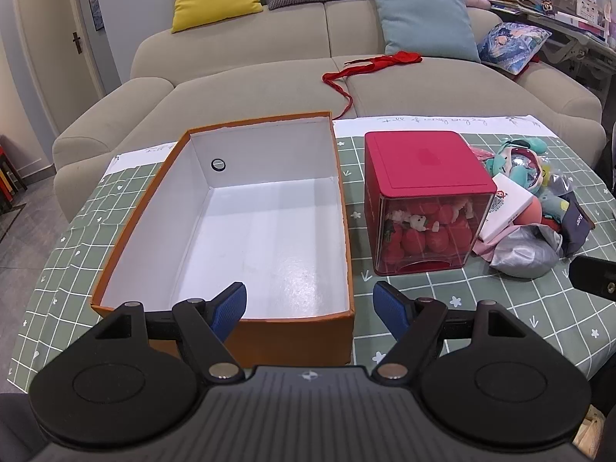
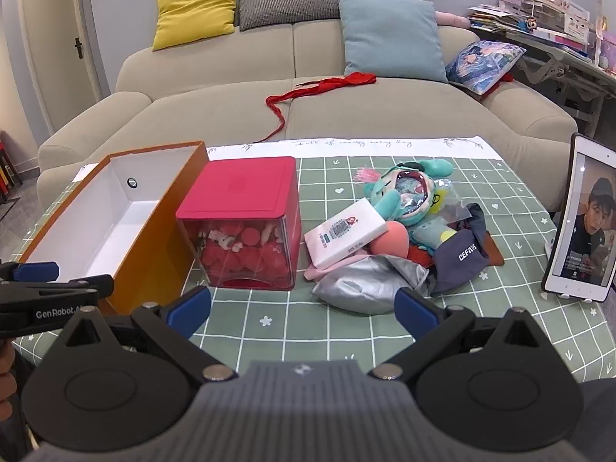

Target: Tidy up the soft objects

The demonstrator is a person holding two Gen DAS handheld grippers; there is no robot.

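The left gripper (image 1: 310, 306), its blue-padded jaws spread wide and holding nothing, hovers over the near end of the open orange cardboard box with a white interior (image 1: 265, 231). The right gripper (image 2: 303, 308), likewise spread and unloaded, hangs above the green checked tablecloth on the table (image 2: 308, 331), just before a crumpled silver pouch (image 2: 365, 283). Behind the pouch lies a heap: a white booklet (image 2: 344, 233), a pink ball (image 2: 389, 242), a teal plush doll (image 2: 404, 192) and a navy cloth (image 2: 460, 256). A red storage cube with a clear front (image 2: 242, 223) stands between box and heap.
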